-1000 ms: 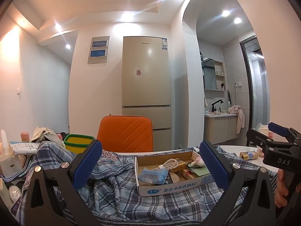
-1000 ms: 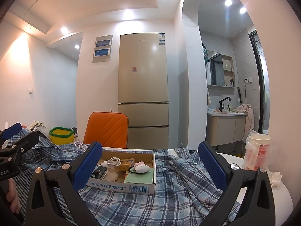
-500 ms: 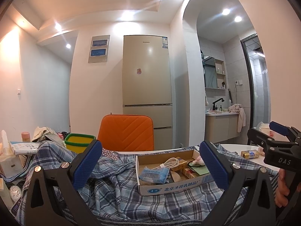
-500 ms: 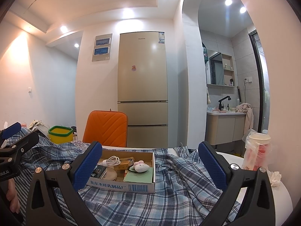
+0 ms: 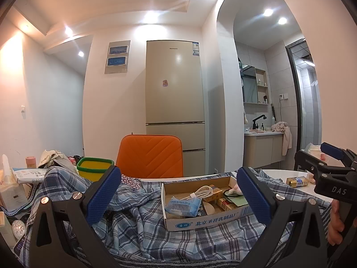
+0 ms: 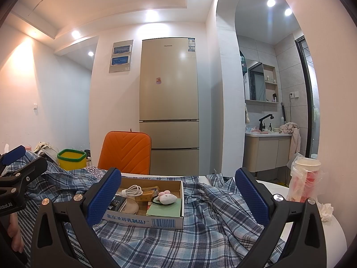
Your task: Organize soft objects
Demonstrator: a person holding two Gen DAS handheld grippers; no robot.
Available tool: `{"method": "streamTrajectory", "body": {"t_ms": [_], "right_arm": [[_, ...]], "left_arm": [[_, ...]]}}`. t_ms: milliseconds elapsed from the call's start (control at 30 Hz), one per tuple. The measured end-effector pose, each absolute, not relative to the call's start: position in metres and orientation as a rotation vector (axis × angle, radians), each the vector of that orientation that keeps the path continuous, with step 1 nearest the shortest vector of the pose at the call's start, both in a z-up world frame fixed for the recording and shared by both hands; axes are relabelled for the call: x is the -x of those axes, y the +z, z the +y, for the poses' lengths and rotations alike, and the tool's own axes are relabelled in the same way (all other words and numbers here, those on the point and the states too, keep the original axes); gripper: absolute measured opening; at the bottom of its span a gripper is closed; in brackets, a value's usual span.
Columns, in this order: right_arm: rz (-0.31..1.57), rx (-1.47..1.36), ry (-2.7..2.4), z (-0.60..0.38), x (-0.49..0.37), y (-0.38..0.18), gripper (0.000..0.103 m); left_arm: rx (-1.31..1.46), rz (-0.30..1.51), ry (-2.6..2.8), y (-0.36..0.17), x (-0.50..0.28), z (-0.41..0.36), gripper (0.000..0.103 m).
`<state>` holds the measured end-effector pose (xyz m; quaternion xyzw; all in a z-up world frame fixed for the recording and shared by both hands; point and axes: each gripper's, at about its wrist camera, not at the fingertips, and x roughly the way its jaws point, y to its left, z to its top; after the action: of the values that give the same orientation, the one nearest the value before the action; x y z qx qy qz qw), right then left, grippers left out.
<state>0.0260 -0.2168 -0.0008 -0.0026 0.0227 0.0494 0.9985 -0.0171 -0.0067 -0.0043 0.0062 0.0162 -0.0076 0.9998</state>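
1. Across the worktop point(image 6: 334, 227) a blue plaid shirt point(image 6: 183, 243) lies rumpled and spread, from the left edge to near the right edge, with a cardboard box point(image 6: 142, 220) sitting on top of it.
2. My left tool point(image 5: 178, 192) and right tool point(image 6: 177, 192) both hover above the cloth with jaws spread wide, gripping nothing.
3. I judge the step unsettled: the shirt is neither folded nor held, and that fits either stage of tidying.
4. Any grasp of the shirt would call for pinching a thin, limp edge, and the box weighs it down.
5. Inside the box lie a small plush toy point(image 6: 166, 197), a coiled white cable point(image 6: 131, 191) and a crinkly blue packet point(image 5: 183, 205).
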Motion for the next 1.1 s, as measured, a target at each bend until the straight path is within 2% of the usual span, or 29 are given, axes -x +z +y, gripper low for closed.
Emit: {"method": "streamTrajectory", "body": {"t_ms": [1100], "right_arm": [[0.045,0.006,0.099,-0.2171,-0.0256,-0.0008,0.103]], "left_arm": [[-0.013,0.048,-0.017,-0.0069,0.0137,-0.0065,0.103]]}}
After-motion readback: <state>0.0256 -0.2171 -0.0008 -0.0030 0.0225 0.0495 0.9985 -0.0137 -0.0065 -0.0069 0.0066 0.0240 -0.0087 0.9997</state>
